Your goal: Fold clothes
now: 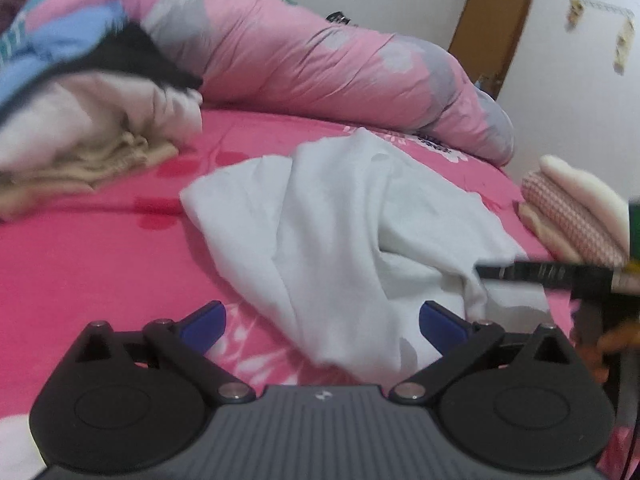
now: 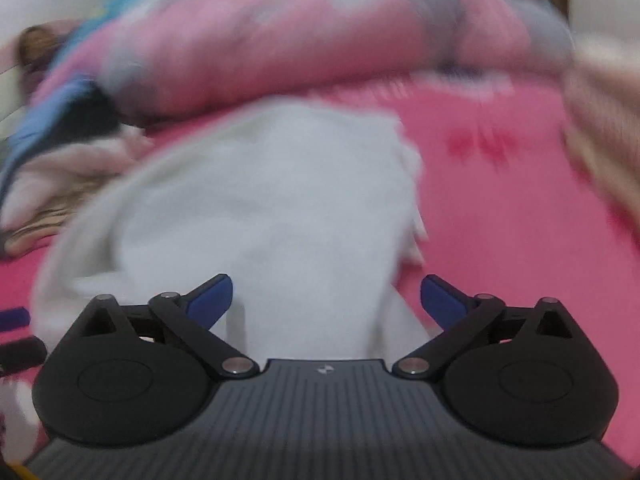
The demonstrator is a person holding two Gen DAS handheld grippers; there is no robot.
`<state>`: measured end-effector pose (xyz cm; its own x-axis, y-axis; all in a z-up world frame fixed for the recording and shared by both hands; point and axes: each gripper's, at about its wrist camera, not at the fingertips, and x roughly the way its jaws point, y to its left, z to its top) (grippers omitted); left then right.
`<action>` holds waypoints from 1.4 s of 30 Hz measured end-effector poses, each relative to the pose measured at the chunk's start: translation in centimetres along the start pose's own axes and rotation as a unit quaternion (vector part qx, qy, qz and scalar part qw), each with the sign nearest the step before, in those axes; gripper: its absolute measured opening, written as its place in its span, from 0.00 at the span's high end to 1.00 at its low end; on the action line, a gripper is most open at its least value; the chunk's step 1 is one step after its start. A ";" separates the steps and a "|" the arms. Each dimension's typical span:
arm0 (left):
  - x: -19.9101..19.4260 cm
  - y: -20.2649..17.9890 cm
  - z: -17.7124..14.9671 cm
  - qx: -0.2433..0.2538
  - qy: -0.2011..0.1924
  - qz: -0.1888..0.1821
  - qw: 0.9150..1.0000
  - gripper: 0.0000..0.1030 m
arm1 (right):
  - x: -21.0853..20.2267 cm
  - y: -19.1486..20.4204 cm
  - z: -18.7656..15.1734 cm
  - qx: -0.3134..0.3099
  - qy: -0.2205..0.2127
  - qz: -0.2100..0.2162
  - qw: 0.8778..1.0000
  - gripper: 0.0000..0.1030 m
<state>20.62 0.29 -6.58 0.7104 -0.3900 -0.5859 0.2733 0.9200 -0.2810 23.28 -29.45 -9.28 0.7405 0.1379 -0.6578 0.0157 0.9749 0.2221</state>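
— Left tool (image 1: 322,322)?
— Angled downward, jaws spread wide, blue pads (image 1: 204,325) clear of contact, nothing gripped.
— Right tool (image 2: 326,298)?
— Also tilted down, jaws parted, pads (image 2: 442,300) pressing on nothing. Its own view is blurred. From the left wrist view only a dark, blurred part of it shows at the right edge.

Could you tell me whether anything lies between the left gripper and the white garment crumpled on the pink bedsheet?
Nothing visible does. The left gripper is open, and the white garment lies directly ahead on the pink bedsheet, its near edge already between the fingers. The folded stack and unfolded pile sit off to either side.
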 end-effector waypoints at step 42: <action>-6.4 -0.6 -4.7 -0.014 0.006 -0.026 1.000 0.28 | -20.2 -4.2 -4.0 -0.029 -0.172 -0.058 0.983 0.38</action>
<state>12.88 2.09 -6.24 0.6878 -0.4375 -0.5792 0.2905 0.8972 -0.3327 5.52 -35.64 0.19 0.9191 -0.0332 -0.3926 0.0837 0.9902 0.1122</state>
